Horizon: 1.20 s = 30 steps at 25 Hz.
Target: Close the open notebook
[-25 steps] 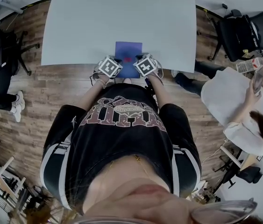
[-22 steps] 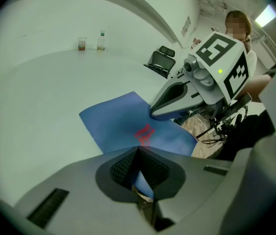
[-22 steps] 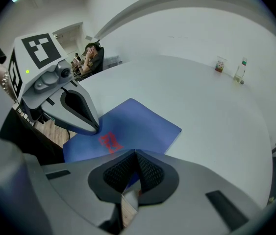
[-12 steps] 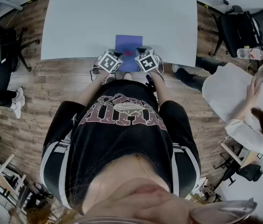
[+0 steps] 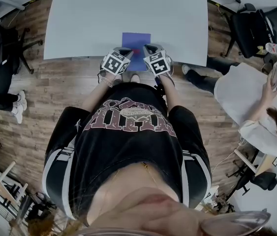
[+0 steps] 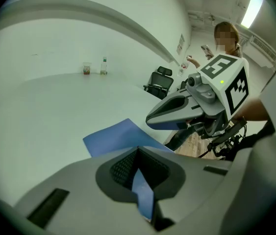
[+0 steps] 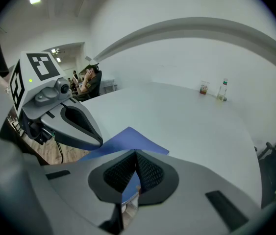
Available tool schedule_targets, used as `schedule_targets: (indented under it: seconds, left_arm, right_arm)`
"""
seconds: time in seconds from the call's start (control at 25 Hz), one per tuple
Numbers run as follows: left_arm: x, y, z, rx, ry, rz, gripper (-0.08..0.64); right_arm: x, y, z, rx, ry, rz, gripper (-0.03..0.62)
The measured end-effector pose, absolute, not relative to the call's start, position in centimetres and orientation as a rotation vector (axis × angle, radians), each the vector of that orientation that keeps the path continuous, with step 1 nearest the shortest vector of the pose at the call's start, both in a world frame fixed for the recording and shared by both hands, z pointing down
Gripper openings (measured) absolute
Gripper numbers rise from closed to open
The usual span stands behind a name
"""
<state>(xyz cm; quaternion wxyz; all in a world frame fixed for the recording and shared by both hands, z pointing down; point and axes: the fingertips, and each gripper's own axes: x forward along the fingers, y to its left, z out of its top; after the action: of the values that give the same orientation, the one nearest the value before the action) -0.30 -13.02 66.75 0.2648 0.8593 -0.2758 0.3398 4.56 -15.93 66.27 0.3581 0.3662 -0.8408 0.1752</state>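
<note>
Since the left gripper (image 5: 124, 51) and right gripper (image 5: 148, 48) rose, fingers (image 6: 121, 168) pinching the notebook (image 5: 136, 41) cover, it's lifting. Closing's barely begun.

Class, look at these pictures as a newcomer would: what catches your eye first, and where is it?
A blue notebook lies at the near edge of the big pale table, right in front of the person. The left tool and right tool sit side by side at its near end, both shut on its blue cover.
</note>
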Motion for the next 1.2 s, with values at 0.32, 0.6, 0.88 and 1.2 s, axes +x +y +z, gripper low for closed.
schedule_targets:
  seconds: [0.32, 0.6, 0.88, 1.2]
  left_arm:
    - [0.0, -12.8, 64.2, 2.335, -0.778, 0.81, 0.046]
    - [0.1, -12.9, 61.6, 2.376, -0.817, 0.725, 0.046]
    - [-0.6, -13.2, 58.9, 2.42, -0.884, 0.655, 0.046]
    - [-1.0, -13.1, 54.8, 2.416, -0.944, 0.445, 0.046]
  right_arm:
    - [4.8, -16.0, 63.4, 1.019, -2.223, 0.423, 0.02]
    - [5.0, -16.4, 59.8, 1.121, -2.279, 0.382, 0.02]
    - [4.6, -16.0, 57.1, 1.163, -2.312, 0.313, 0.018]
    - [4.6, -15.8, 52.9, 1.324, -2.374, 0.304, 0.02]
